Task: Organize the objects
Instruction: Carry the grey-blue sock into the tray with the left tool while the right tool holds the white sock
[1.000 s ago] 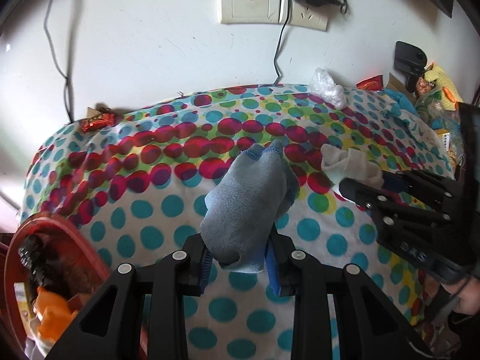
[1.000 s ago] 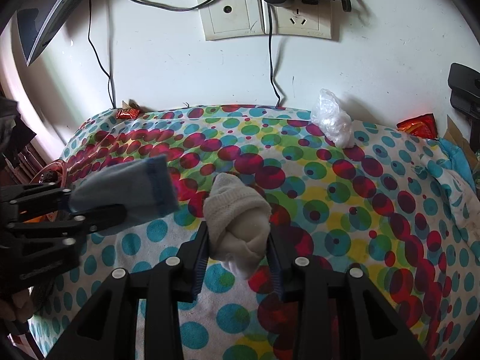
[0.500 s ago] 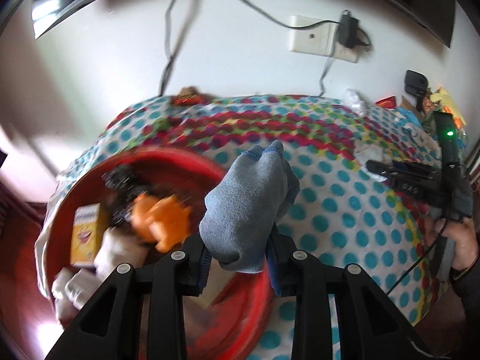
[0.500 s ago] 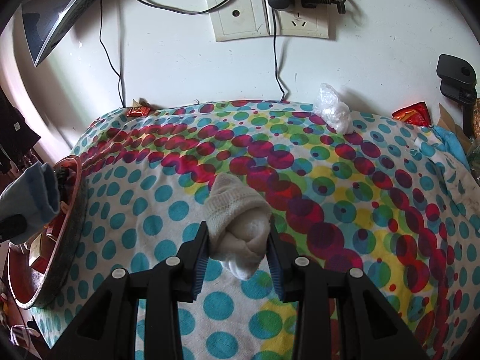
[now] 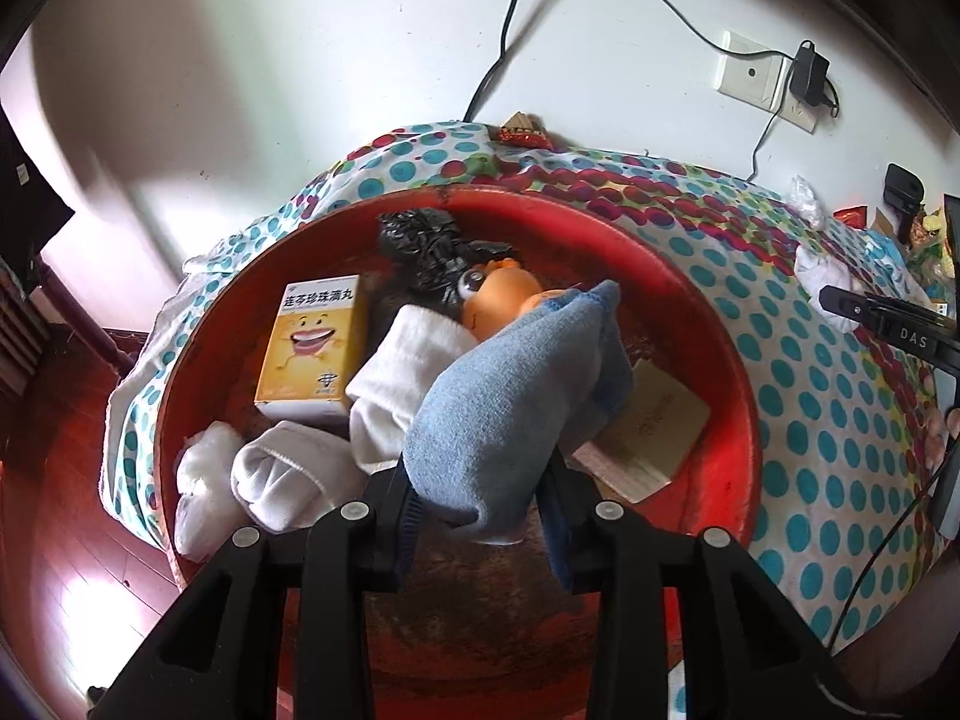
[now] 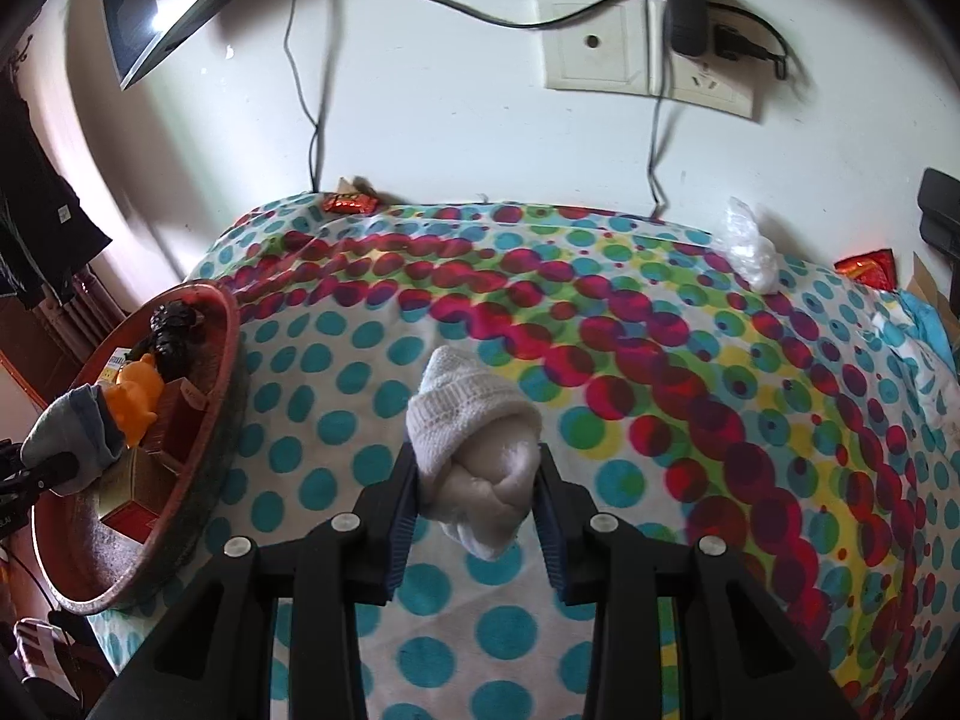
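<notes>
While the left gripper (image 5: 480, 516) hangs over the red bowl (image 5: 714, 360), its jaws are opening, with the blue sock (image 5: 510, 396) between them — the cloth bulges up from between the pads and leans toward the bowl's far side. In the left wrist view the pads seem to touch the sock on both sides, though how firmly cannot be told.

Inside the bowl lie a yellow box (image 5: 315, 354) with a smiling face on it, a black bag (image 5: 432, 252), an orange toy (image 5: 504, 294), rolled white socks (image 5: 408, 384) and a tan booklet (image 5: 654, 426). The box stands tilted against the socks; the toy sits just beyond them, beside the bag. The bowl rests on the dotted cloth (image 5: 840, 420) at its left end, near the edge.

Over the middle of the cloth, the right gripper (image 6: 477, 504) is clenched on a white sock ball (image 6: 474, 450), which is pinched between both pads with its ribbed cuff pointing away from the camera. From the right wrist view the bowl (image 6: 222, 372) sits at the left, with the blue sock (image 6: 72, 432) above it.

Against the wall lie a red wrapper (image 6: 348, 202) and a clear plastic bag (image 6: 750, 246). A wall socket (image 6: 648, 54) with a black adapter (image 6: 687, 6) plugged in sits above — its cable (image 6: 657, 144) drops to the cloth.
</notes>
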{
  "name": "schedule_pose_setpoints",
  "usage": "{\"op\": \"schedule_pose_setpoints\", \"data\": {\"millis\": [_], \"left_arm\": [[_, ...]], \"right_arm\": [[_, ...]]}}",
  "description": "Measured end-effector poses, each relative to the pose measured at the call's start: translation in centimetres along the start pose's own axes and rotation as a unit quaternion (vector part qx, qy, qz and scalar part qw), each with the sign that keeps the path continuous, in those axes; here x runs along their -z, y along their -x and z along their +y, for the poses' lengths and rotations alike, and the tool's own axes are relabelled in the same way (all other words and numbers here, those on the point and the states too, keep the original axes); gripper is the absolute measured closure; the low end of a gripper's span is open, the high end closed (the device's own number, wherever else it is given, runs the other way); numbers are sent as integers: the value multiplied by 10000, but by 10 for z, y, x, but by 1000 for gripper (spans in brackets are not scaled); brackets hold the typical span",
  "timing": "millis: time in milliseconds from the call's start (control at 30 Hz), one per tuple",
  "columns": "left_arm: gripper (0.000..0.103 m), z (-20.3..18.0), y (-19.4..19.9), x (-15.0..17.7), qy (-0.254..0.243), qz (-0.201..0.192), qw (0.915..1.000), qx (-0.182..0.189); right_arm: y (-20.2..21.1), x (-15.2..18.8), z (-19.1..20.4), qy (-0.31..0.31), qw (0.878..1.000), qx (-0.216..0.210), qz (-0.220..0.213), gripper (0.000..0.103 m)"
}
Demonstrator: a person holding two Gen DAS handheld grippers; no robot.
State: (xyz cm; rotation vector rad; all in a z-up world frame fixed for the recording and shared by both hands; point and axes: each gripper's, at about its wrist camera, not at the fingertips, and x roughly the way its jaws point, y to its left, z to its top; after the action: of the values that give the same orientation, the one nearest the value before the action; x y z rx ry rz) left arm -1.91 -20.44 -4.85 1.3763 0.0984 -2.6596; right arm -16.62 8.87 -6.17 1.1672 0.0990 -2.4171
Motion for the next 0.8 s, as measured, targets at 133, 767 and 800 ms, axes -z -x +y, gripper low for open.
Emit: {"op": "schedule_pose_setpoints", "data": {"millis": [133,767,800], "left_arm": [[43,10,0,6,48,-72,10000,-17],[1,59,33,15,489,-489,9941,-836],[1,62,32,15,521,-443,9932,-941]], "right_arm": [[-3,-3,23,125,9999,-46,37,68],[-13,-41,184,997,9902,-973,80,67],[-14,-42,194,1048,9890,-1042,119,66]]}}
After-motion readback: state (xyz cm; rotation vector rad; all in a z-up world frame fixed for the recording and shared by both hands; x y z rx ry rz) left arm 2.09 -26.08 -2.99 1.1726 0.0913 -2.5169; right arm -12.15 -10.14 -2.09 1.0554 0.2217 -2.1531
